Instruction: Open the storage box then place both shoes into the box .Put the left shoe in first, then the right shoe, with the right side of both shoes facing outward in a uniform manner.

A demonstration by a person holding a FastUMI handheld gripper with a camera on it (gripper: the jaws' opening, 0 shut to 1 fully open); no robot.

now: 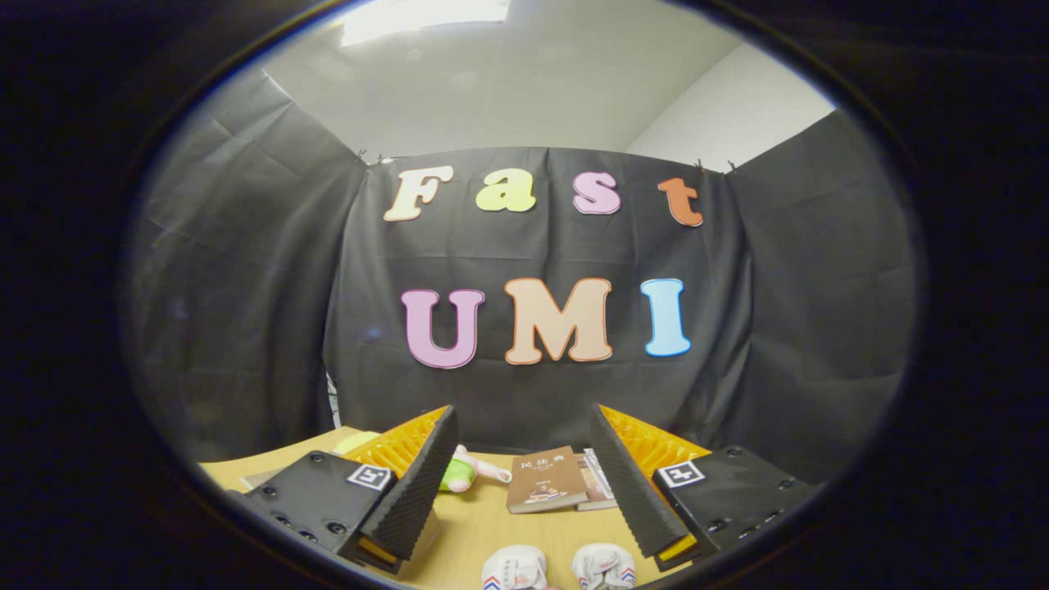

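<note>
A: Shoes (559, 567), a white pair with red and blue marks at the toes, lay side by side on the wooden table (479, 524), low between your two fingers. How did your gripper (524, 430) stand?

B: Your jaws stood released, spread wide and pressing on nothing. Both fingertips (447, 418) were raised above the table, and the pair sat nearer to you than the tips, untouched.

A: What did you have just ahead of the fingers?

B: A brown book (545, 479) lay flat on the table beyond the gap, nearer your right finger. A second book (598, 483) showed partly from under its right edge. Beside your left finger lay a small soft toy (465, 474), green and pink, close to the finger's inner face.

A: And beyond those?

B: Black cloth (533, 393) closed the booth behind the table, with a pale ceiling (492, 90) above it. Whether a storage box stood nearby, you could not tell.
</note>
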